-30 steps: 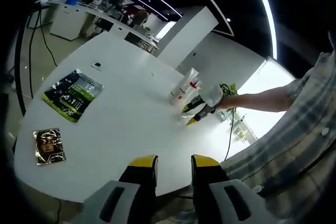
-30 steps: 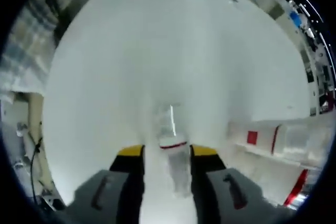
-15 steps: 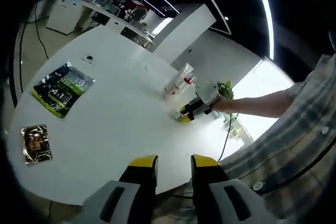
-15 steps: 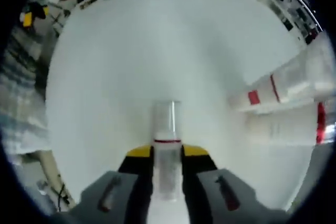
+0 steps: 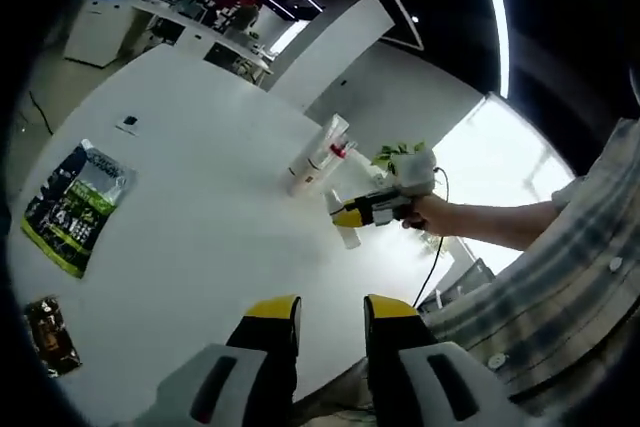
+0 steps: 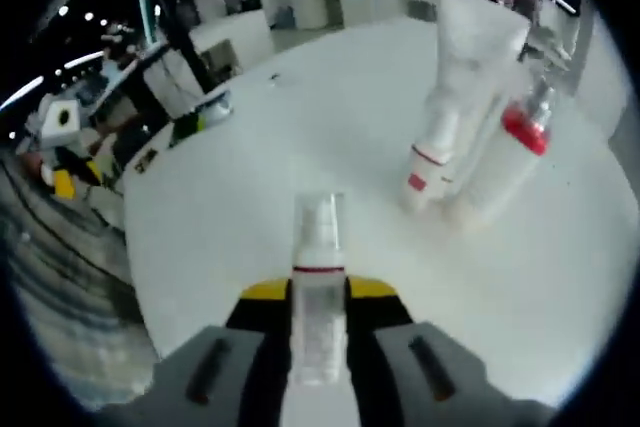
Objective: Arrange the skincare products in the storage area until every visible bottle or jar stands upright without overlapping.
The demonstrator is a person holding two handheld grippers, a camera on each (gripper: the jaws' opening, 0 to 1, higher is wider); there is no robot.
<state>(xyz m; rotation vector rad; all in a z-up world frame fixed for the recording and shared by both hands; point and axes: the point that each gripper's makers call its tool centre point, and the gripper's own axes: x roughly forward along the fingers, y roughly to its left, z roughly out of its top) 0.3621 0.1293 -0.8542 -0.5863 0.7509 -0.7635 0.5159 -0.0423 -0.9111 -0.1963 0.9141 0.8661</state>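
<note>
My right tongs (image 6: 318, 292) are clamped on a small clear spray bottle (image 6: 320, 292), its red-ringed neck and clear cap sticking out past the yellow tips; in the left gripper view the same bottle (image 5: 344, 229) hangs nose-down from those tongs above the desk (image 5: 200, 217), so it is not yet set down. My left tongs (image 5: 330, 312) hold nothing, their yellow tips standing parted above the near edge of the desk. Ahead of the held bottle, toward the far edge, a white tube (image 6: 455, 97) stands on its cap, and touching it on one side stands a white bottle with a red collar (image 6: 510, 162); both look upright, though whether they only touch or overlap I cannot tell. As I judge it, two of the three products are in place, and what is left is to turn this spray bottle upright and stand it beside them with a gap. The bottle's wall is clear, but whether there is any liquid in it I cannot tell. Well apart, toward the opposite edge, lie a green-and-black pouch (image 5: 70, 207) and a small dark packet (image 5: 48, 332).
</note>
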